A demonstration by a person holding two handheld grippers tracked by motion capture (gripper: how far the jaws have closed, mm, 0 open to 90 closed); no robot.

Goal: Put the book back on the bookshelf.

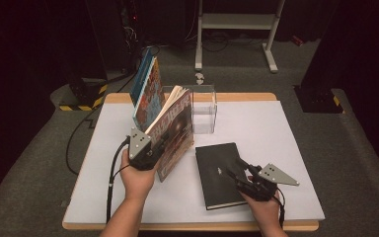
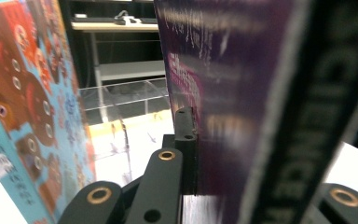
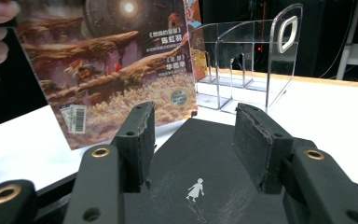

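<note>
The left gripper [image 1: 159, 144] has its fingers clamped on a paperback book [image 1: 173, 132] with a picture cover. The book stands up on the tabletop [image 1: 296, 128], tilted a little, just in front of a clear plastic book rack [image 1: 203, 109]. A blue and orange book [image 1: 146, 91] leans at the rack's left side (its cover is covered in round brown shapes). In the left gripper view one finger [image 2: 185, 140] presses flat on the paperback's dark cover.

The right gripper [image 1: 236, 168] rests over a black book [image 1: 217, 173] that lies flat near the front edge – its fingers [image 3: 137, 140] stand apart, with the cover's small white figure [image 3: 195, 190] between them.
</note>
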